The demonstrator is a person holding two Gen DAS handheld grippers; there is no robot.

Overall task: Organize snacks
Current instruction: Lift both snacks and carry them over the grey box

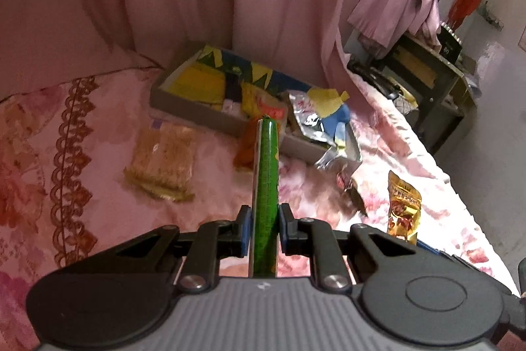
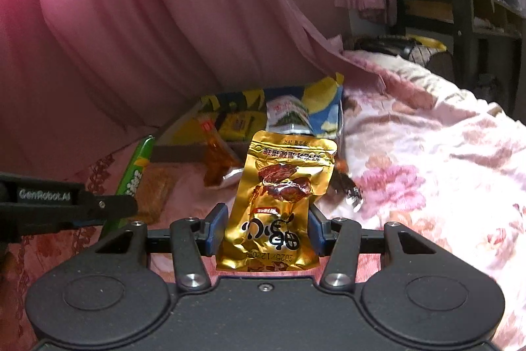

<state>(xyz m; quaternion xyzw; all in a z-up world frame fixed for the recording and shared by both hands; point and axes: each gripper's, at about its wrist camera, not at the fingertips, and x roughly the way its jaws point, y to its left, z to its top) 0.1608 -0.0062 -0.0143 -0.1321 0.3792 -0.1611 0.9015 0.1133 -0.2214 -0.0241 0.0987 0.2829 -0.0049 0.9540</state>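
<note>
My left gripper [image 1: 265,219] is shut on a thin green snack packet [image 1: 267,183] that stands edge-on between its blue pads, above the bed. My right gripper [image 2: 268,219] is shut on a gold foil snack pouch [image 2: 282,203] with its print upside down. That gold pouch [image 1: 403,206] also shows at the right of the left wrist view, and the green packet [image 2: 136,173] with the left gripper's finger shows at the left of the right wrist view. A shallow cardboard box [image 1: 184,107] holding several snack packs lies ahead against the pink curtain.
On the floral bedspread lie a tan cracker pack [image 1: 162,160], an orange packet [image 1: 245,150] and a silver wrapper [image 2: 353,193]. A pink curtain [image 2: 131,22] hangs behind the box. The bed edge [image 1: 437,176] runs along the right, with a dark desk [image 1: 437,78] beyond.
</note>
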